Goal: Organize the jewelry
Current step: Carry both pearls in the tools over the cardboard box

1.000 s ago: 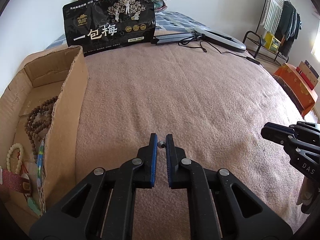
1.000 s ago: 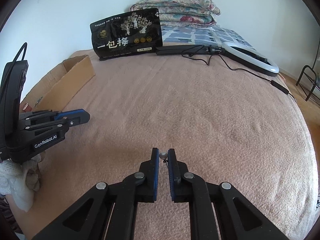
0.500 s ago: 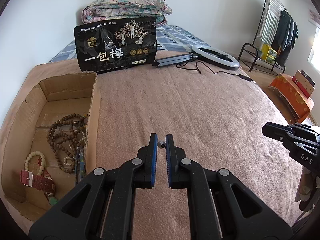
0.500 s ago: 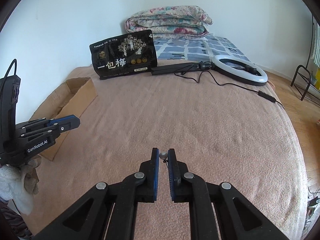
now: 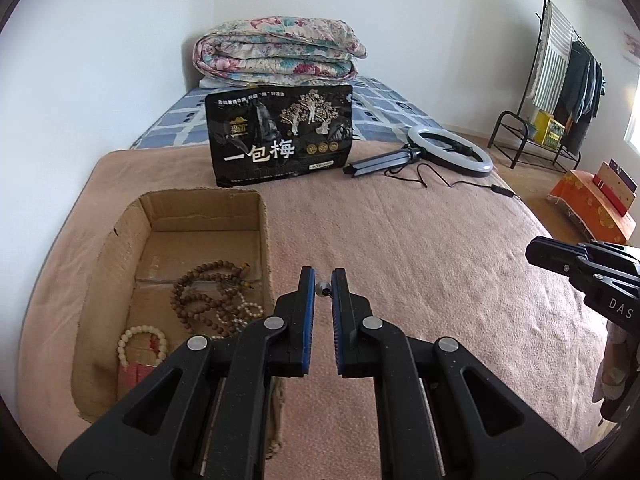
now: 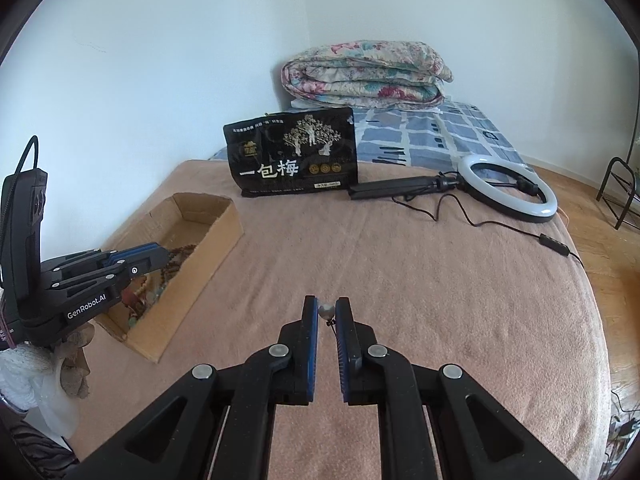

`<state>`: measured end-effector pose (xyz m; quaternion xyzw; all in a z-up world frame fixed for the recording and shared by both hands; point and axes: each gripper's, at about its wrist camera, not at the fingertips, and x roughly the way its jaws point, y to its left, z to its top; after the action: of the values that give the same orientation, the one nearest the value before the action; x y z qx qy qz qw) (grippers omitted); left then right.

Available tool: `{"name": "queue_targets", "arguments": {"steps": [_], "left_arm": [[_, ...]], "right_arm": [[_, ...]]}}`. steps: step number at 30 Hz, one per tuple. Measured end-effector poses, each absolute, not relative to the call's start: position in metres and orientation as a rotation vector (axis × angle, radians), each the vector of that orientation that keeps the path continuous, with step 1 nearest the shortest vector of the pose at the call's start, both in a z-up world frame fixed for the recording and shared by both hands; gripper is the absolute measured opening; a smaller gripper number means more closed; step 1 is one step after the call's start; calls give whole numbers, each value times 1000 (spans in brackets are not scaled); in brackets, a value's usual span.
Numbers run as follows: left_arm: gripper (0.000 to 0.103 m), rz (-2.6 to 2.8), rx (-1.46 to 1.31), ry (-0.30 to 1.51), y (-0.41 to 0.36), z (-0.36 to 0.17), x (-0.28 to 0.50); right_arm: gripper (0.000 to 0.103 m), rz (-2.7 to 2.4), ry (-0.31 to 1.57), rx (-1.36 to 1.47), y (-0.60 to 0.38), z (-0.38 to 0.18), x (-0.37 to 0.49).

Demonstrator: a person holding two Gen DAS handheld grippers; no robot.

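Observation:
My left gripper point(image 5: 322, 289) is shut on a small grey bead point(image 5: 321, 287), held above the pink blanket just right of the open cardboard box point(image 5: 264, 216). The box holds brown bead strings point(image 5: 200, 292), a pale bead bracelet point(image 5: 141, 344) and a red strap. My right gripper point(image 6: 327, 310) is shut on a pale pearl-like bead point(image 6: 326, 311) with a thin dark thread hanging below it. The left gripper shows at the left of the right wrist view point(image 6: 136, 264), over the box point(image 6: 208, 236). The right gripper shows at the right edge of the left wrist view point(image 5: 536, 250).
A black snack bag point(image 5: 280, 136) stands at the back of the blanket. A ring light point(image 5: 448, 148) with tripod and cable lies to its right. A folded floral quilt point(image 5: 276, 52) lies behind. A clothes rack point(image 5: 560, 80) and an orange box point(image 5: 592, 208) stand off the bed.
Both grippers have risen and pulled back, each still shut on its bead. The box interior and more of the room have come into view.

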<state>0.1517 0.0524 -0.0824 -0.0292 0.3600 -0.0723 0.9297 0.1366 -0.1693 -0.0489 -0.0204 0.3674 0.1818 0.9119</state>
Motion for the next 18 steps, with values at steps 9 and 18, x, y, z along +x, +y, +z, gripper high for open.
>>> {"name": "queue_targets", "arguments": {"steps": [9, 18], "left_arm": [[6, -84, -54, 707, 103, -60, 148], [6, -27, -68, 703, 148, -59, 148]], "right_arm": [[6, 439, 723, -58, -113, -29, 152], [6, 507, 719, -70, -51, -22, 178]]}}
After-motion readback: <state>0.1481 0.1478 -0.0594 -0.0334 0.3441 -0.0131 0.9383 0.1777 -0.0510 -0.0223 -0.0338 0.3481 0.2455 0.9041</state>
